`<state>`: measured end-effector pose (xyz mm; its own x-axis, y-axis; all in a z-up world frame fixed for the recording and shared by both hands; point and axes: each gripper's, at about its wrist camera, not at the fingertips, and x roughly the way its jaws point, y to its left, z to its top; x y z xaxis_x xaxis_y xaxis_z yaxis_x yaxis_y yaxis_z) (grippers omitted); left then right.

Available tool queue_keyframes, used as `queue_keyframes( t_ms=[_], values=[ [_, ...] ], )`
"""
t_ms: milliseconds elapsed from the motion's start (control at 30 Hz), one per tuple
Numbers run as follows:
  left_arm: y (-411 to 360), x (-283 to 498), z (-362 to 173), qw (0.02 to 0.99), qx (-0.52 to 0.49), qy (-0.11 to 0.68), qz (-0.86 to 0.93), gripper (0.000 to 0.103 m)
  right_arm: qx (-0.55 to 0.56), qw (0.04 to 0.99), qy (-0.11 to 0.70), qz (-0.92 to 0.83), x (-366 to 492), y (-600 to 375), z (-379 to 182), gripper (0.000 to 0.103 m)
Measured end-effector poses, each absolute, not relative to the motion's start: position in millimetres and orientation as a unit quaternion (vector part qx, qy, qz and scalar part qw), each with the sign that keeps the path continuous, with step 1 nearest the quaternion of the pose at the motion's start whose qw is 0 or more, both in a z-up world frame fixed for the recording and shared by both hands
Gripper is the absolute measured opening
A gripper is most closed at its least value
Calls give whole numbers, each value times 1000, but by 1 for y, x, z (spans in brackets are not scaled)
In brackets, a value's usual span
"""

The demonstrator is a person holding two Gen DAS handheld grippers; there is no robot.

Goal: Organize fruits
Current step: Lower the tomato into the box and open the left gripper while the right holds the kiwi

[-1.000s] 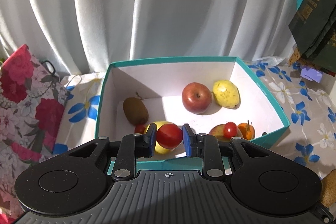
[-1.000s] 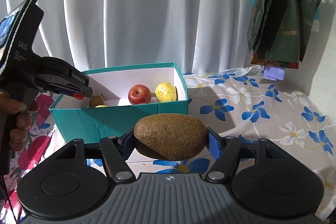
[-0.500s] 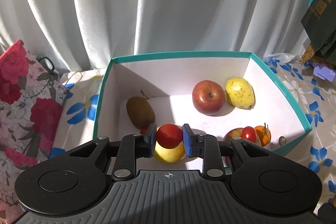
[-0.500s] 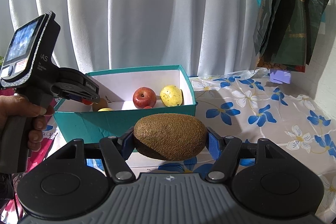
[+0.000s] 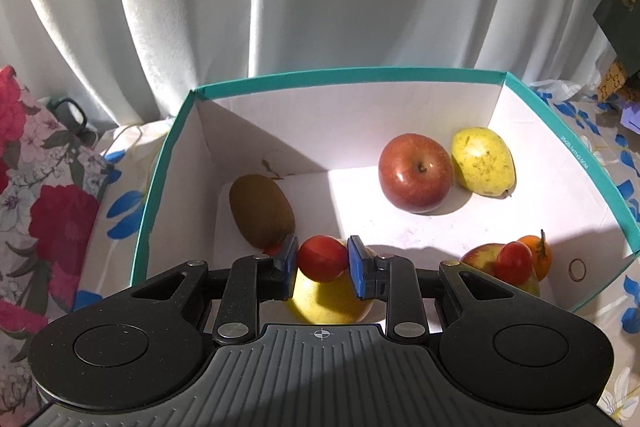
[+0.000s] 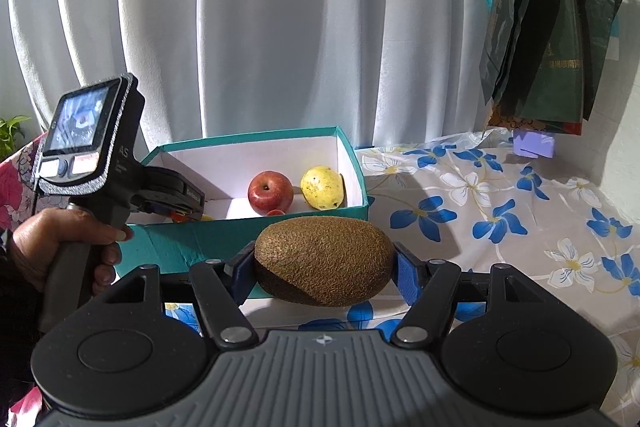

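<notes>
My left gripper is shut on a small red tomato, held inside the teal box just above a yellow fruit. On the box floor lie a brown kiwi, a red apple, a yellow pear, and at the near right a second tomato on an apple beside a small orange fruit. My right gripper is shut on a large kiwi, held in front of the teal box. In the right wrist view the left gripper dips over the box's near left corner.
A floral blue-and-white cloth covers the table right of the box. White curtains hang behind. Dark bags hang at the upper right. A red-flowered fabric lies left of the box. A person's hand holds the left gripper's handle.
My left gripper has moved forward and down into the box with the tomato, now over the yellow fruit. The right gripper has stayed put with the kiwi.
</notes>
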<state>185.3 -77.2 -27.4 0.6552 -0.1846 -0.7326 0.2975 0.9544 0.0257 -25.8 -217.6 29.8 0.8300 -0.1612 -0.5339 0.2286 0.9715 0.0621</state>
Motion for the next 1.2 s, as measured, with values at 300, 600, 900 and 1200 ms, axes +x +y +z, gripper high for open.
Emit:
queue_keyframes(
  t_ms=[300,600,900,1200],
  values=[
    [-75,192,-28,906,60,396,-136,43,62,957,268,-95,-19,-219,32,68],
    [-60,175,5,924,27,354,-145,97,60,958,266,-91,-15,-220,32,68],
    [-29,146,36,937,-8,323,-132,100,54,960,259,-88,-13,-223,35,68],
    [0,105,37,937,-29,335,-98,101,39,963,258,-75,4,-224,35,68]
  ],
)
